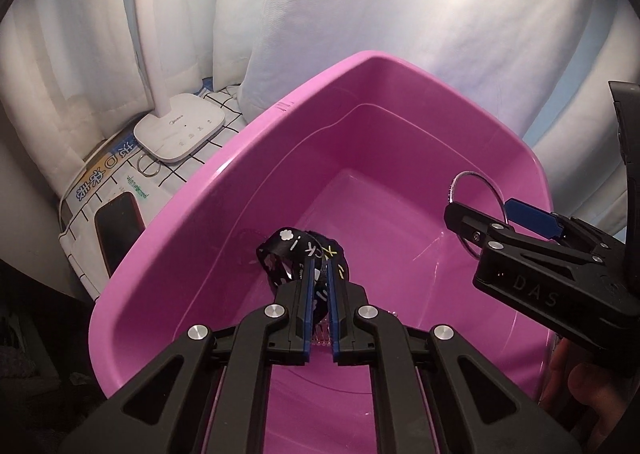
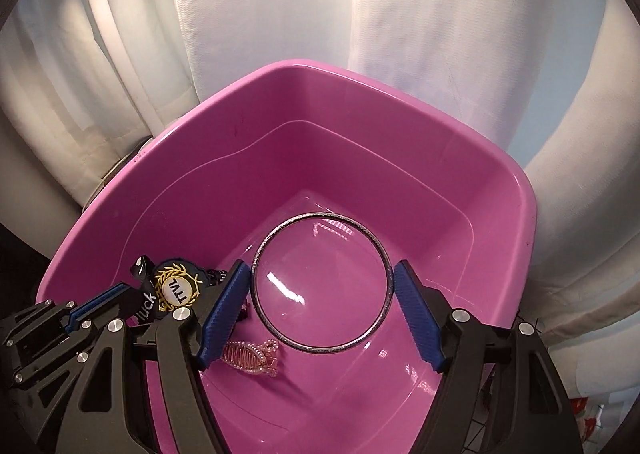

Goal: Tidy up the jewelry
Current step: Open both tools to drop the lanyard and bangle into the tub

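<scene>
A pink plastic tub (image 1: 224, 174) fills both views (image 2: 192, 126). My left gripper (image 1: 319, 278) is shut on a black printed band (image 1: 296, 250) and holds it over the tub; the band with a gold badge also shows in the right wrist view (image 2: 173, 286). My right gripper (image 2: 322, 286) holds a silver bangle (image 2: 320, 216) between its blue pads (image 2: 416, 310), above the tub's inside. From the left wrist view the right gripper (image 1: 480, 210) sits at the tub's right side with the bangle (image 1: 476, 178). A rose-gold hair clip (image 2: 250, 358) lies on the tub floor.
A white lamp base (image 1: 180, 126) stands left of the tub on a checked cloth, with a metal ring (image 1: 148, 166) beside it. A dark phone (image 1: 118, 230) lies nearer on the left. White curtains hang behind.
</scene>
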The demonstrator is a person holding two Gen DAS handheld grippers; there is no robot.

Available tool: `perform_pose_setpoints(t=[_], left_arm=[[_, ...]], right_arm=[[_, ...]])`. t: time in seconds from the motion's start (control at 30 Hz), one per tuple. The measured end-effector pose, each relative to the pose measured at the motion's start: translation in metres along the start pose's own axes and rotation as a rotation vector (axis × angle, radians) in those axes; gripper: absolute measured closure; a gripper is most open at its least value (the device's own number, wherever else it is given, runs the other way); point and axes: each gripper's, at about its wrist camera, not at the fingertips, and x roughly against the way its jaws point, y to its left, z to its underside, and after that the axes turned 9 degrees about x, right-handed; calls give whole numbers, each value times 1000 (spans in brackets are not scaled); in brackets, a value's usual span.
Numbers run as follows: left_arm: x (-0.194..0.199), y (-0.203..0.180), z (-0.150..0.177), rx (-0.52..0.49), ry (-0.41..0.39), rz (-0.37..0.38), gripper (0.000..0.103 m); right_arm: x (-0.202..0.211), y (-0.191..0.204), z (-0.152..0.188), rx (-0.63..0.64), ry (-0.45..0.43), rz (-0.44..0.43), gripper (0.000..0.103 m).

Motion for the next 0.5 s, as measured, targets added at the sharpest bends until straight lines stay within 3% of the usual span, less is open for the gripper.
perform_pose_setpoints(t=[0.03,0.1,0.17,0.5], left_arm=[[2,0,0,-2,-6,2,79],[7,-1,0,-10,-31,-12,45],[13,0,0,-6,-59,-19,21],[17,12,4,26,-55,-14,20]], right_arm=[[-1,-1,0,-7,10,-5,31],[0,-3,1,-17,10,-1,31],[1,-3,1,-16,9,14,31],[-2,-9,5,-37,40,38,31]])
